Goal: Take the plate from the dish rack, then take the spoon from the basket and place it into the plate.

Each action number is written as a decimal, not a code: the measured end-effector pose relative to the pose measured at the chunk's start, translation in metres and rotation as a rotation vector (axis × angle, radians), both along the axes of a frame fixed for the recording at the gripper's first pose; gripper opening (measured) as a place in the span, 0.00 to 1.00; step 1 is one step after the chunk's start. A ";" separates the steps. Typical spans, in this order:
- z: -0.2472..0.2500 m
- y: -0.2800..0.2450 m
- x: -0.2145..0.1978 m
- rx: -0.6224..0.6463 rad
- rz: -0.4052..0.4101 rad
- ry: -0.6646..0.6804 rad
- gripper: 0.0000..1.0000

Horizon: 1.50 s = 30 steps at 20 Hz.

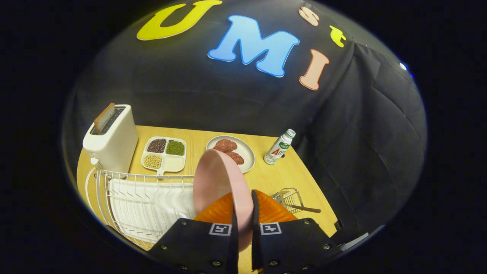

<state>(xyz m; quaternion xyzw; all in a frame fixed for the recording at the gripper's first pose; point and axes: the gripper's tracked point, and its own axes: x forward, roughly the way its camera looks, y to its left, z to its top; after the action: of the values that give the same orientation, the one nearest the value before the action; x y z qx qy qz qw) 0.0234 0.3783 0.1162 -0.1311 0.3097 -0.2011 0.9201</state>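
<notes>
My tongs (pixel 243 213) pinch the round pink plate (pixel 218 182) by its rim, held on edge above the wooden table (pixel 266 177), beside the white wire dish rack (pixel 137 201). The spoon (pixel 304 208) lies in the small wire basket (pixel 290 198).

The claw (pixel 243 217) is clamped on the pink plate (pixel 220 182), which stands on edge and blocks the line straight ahead at 12 o'clock. The white dish rack (pixel 133 198) fills the 9 o'clock side, toaster (pixel 112 139) beyond it. At 3 o'clock, bare counter (pixel 274 177) lies open up to the wire basket (pixel 289 198) with its spoon (pixel 304 208). At 1 o'clock a bottle (pixel 279 146) stands; a food plate (pixel 243 150) and divided tray (pixel 165 154) occupy the far counter.
</notes>
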 end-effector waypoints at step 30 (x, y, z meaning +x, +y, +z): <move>-0.083 -0.149 -0.170 0.701 0.387 0.206 0.13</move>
<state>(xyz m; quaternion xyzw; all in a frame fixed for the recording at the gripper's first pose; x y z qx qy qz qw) -0.1464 0.2296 0.0332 0.1149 0.4196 0.1077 0.8939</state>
